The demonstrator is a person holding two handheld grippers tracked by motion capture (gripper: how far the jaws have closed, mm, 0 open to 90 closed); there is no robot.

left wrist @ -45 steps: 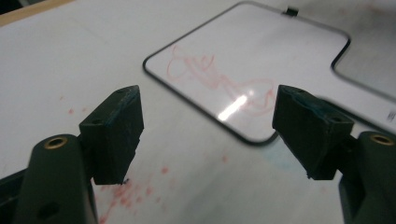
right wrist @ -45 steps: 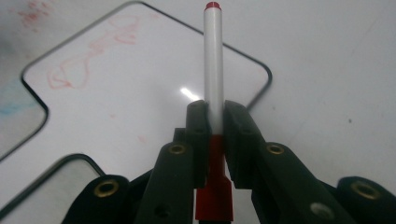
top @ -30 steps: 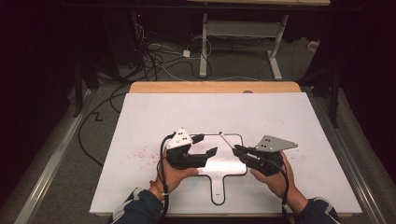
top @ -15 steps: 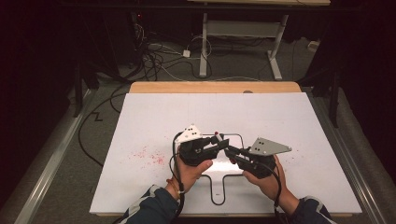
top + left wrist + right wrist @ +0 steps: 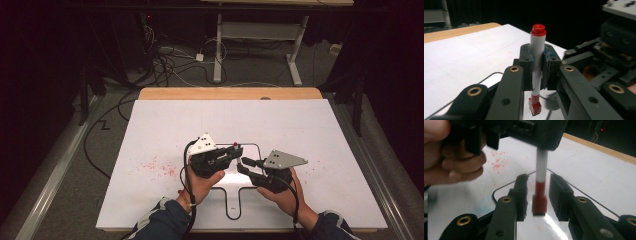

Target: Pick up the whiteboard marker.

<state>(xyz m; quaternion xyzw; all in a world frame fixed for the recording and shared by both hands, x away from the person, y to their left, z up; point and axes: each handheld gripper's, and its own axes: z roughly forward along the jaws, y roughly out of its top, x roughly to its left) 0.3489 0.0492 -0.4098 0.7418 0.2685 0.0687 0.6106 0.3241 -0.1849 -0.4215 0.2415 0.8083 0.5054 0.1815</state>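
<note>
A white marker (image 5: 537, 62) with a red cap on top and a red lower end stands upright in my left gripper (image 5: 537, 53), whose jaws have just closed and are shut on its barrel. In the high view the left gripper (image 5: 235, 150) hangs over the middle of the white board (image 5: 165, 130), with the marker's red top (image 5: 234, 145) showing. My right gripper (image 5: 537, 187) faces it from the right, its jaws have just been opening. The marker's red lower end (image 5: 539, 202) stands between the pads with a gap on each side. The right gripper (image 5: 243, 164) sits just right of the left.
A black rounded outline (image 5: 235, 210) is drawn on the board under the hands. Red specks (image 5: 157, 167) mark the board to the left. A wooden table edge (image 5: 230, 93) runs along the far side. Cables (image 5: 170, 65) and desk legs (image 5: 218, 45) lie on the floor beyond.
The left gripper's jaws stood wide open a second ago and have closed on the marker. The right gripper's jaws, shut before, have parted from it. The two grippers have drawn together.
</note>
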